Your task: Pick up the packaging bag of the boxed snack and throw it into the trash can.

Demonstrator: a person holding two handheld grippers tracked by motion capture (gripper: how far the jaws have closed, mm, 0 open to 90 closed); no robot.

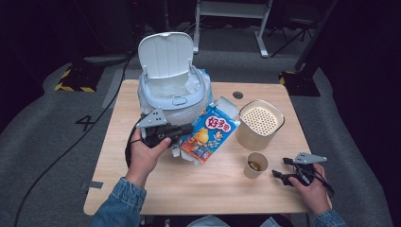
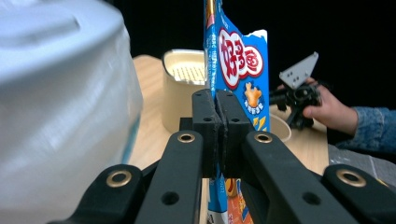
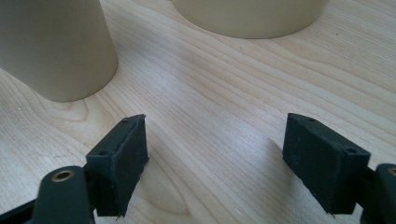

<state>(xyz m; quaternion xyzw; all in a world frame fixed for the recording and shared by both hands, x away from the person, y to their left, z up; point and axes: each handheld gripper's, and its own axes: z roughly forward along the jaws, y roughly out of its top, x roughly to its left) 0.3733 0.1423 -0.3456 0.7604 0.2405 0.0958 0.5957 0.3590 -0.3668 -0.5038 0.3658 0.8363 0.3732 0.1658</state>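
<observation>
The left gripper (image 1: 187, 128) had its jaws clamped flat on the edge of a snack bag (image 1: 208, 134), a thin foil packet that looked light and limp, likely to flop or crinkle if held by one corner. Its slick film could slide out of a loose pinch, so the crimped seam seemed the safest place to grip. The bag was bright blue with red and white lettering and an orange cartoon figure, torn open at the top. It hung just above the table (image 1: 198, 189), beside the open white lidded bin (image 1: 172, 82) lined with plastic. The right gripper (image 1: 279, 176) rested with jaws spread wide and empty near the paper cup (image 1: 256, 164).
</observation>
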